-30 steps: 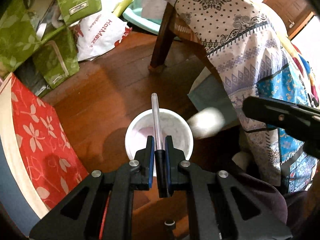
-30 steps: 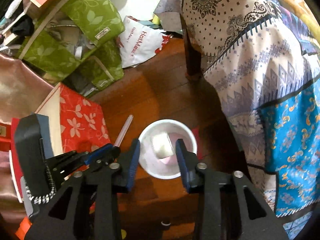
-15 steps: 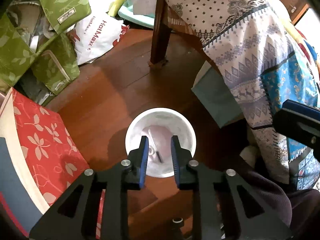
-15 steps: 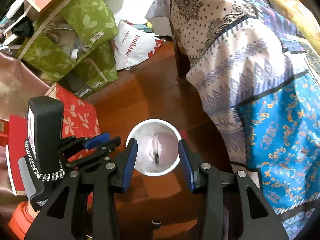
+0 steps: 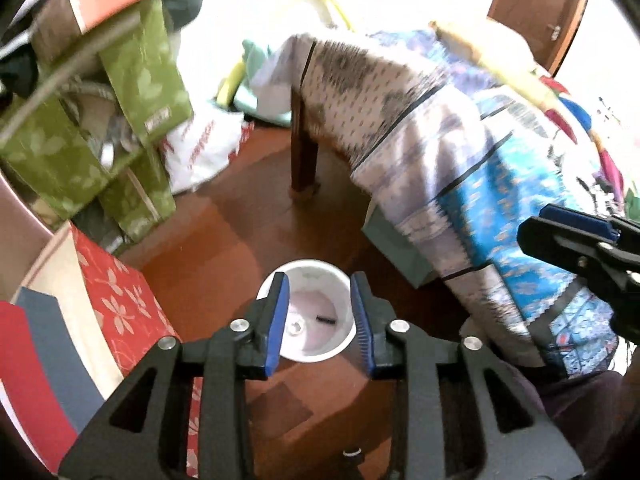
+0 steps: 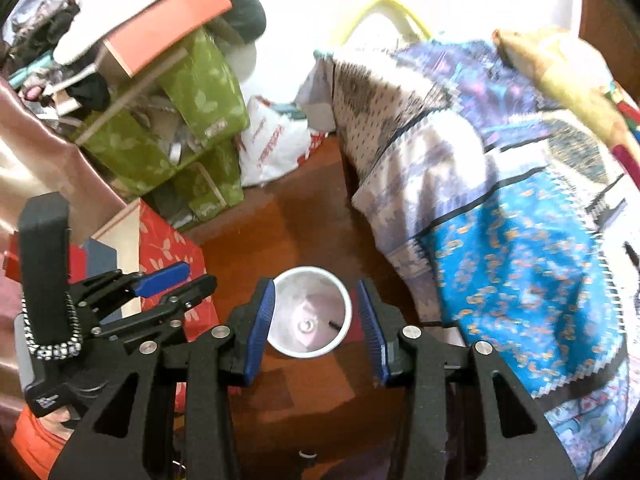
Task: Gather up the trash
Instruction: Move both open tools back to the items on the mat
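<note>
A white round bin (image 5: 343, 304) stands on the wooden floor; it also shows in the right wrist view (image 6: 344, 300). Small trash pieces, one of them a dark stick (image 5: 325, 319), lie on its pinkish bottom. My left gripper (image 5: 320, 328) is open and empty, held above the bin with its jaws framing the rim. My right gripper (image 6: 316, 328) is open and empty, also above the bin. The right gripper shows at the right edge of the left wrist view (image 5: 576, 240). The left gripper shows at the left of the right wrist view (image 6: 160, 292).
A table draped in patterned cloth (image 5: 440, 128) stands to the right, its leg (image 5: 304, 152) near the bin. Green bags (image 5: 132, 120), a white plastic bag (image 5: 200, 152) and a red flowered box (image 5: 112, 304) crowd the left.
The left gripper opened and let go of the clear pen, which fell into the bin. A white wad fell from the open right gripper into the bin. Both grippers rose higher.
</note>
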{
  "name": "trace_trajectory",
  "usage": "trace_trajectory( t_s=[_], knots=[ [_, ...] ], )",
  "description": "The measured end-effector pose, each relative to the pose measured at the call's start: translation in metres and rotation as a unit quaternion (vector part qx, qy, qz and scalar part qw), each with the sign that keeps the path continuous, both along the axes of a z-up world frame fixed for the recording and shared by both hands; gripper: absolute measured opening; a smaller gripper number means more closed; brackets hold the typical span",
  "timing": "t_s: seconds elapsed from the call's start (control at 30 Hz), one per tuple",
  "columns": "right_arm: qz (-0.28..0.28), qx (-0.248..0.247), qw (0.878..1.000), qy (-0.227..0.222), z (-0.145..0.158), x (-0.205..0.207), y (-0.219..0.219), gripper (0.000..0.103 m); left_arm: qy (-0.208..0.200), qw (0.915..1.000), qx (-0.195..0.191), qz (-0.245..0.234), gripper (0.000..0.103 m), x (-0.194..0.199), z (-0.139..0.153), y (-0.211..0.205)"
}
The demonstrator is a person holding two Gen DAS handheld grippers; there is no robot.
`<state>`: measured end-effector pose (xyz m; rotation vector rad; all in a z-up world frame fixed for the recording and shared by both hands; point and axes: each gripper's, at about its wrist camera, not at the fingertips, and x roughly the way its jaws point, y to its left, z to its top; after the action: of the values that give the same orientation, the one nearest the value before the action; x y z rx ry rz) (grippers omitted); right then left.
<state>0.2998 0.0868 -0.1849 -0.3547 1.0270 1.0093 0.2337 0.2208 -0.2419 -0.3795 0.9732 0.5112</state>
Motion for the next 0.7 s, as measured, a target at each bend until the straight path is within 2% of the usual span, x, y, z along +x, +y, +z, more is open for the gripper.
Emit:
trace_trajectory(
  t_s=[0.37, 0.53, 0.7],
  knots=[
    [-0.060, 0.065, 0.994, -0.058, 0.069, 0.002, -0.086, 0.039, -0.072, 0.9949, 0.047, -0.053, 0.039, 0.017, 0.085, -0.082],
    [-0.099, 0.086, 0.989, -0.072, 0.087, 0.013, -0.136, 0.041, -0.100, 0.9891, 0.056, -0.093, 0.044, 0.041, 0.108, -0.127],
    [-0.157, 0.089, 0.979, -0.093, 0.096, 0.035, -0.191, 0.046, -0.112, 0.9819, 0.061, -0.141, 0.047, 0.077, 0.115, -0.175]
  ],
)
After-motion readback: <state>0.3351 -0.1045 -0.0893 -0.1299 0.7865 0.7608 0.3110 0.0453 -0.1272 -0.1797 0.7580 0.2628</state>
